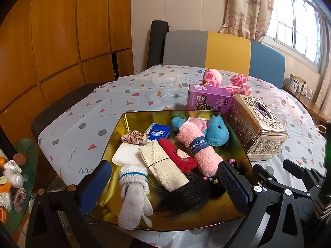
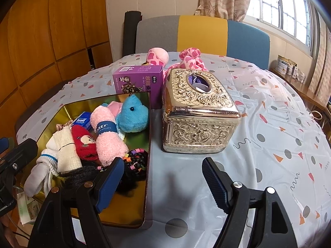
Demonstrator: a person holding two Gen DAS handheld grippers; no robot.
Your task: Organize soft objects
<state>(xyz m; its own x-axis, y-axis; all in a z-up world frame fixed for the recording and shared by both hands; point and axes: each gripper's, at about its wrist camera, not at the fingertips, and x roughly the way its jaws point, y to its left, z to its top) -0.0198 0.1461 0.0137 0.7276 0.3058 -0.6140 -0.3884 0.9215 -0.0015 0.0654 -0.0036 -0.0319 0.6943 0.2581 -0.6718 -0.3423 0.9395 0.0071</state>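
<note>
In the left wrist view, nearest the lens, the left gripper [image 1: 164, 184] hung with its jaws spread wide and empty over the near end of the gold tray [image 1: 134, 117]. Under it lay a white glove [image 1: 134, 202], draped over the tray's near rim, and a dark hairpiece [image 1: 186, 194]. Beyond sat a pink rolled cloth [image 1: 198, 148], a red sock [image 1: 178, 155], a blue plush [image 1: 217, 132] and a Tempo tissue pack [image 1: 158, 132].

In the right wrist view, the right gripper [image 2: 163, 181] also stood spread and empty, over bare tablecloth [image 2: 269, 124] just beside the tray. The pink giraffe plush [image 2: 190, 60] lay outside the tray, behind the ornate tissue box [image 2: 196, 115] and purple carton [image 2: 136, 78]. Reaching for it could knock either one, and the overhanging glove might slip off.
</note>
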